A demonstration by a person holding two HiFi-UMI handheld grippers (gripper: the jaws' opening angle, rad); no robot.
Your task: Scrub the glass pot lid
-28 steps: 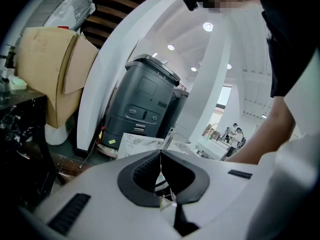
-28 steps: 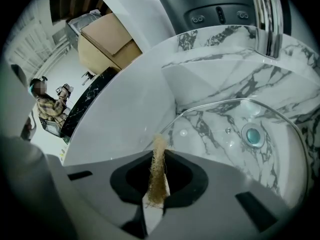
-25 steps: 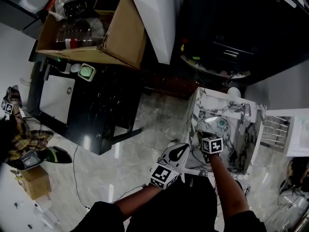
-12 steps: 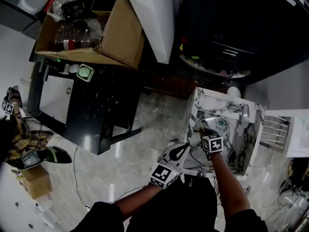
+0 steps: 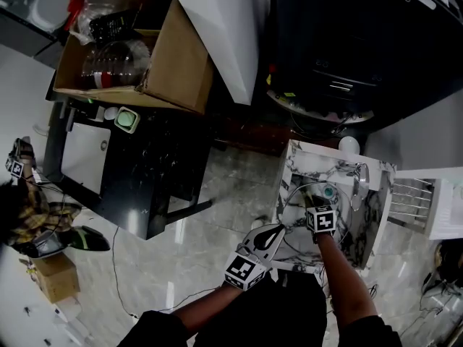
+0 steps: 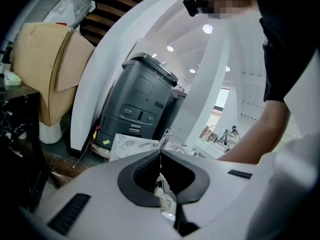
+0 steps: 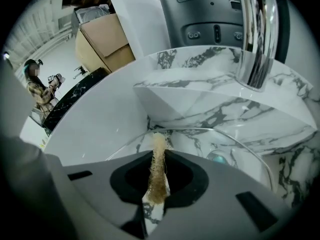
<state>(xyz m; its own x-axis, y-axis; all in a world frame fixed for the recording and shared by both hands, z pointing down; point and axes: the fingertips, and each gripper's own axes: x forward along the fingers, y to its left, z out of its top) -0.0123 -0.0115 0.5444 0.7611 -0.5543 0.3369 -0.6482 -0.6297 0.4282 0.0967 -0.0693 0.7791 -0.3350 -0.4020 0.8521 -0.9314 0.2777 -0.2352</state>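
Where the right gripper (image 7: 159, 154) reaches into the marble sink (image 5: 377, 194), its fingers are clamped tight on a tan fibrous scrubber (image 7: 157, 176), whose upper end sticks out past the fingertips. The glass pot lid (image 7: 227, 137) lies inside the sink, just ahead of the scrubber and below the chrome faucet (image 7: 257, 34). Whether scrubber and lid touch cannot be told. The left gripper (image 6: 160, 156) hovers at the sink's near edge, fingers pressed together with nothing made out between them. A dark grey machine (image 6: 137, 109) stands behind the sink. A cardboard box (image 5: 137, 56) sits on a black desk (image 5: 145, 172), well apart.
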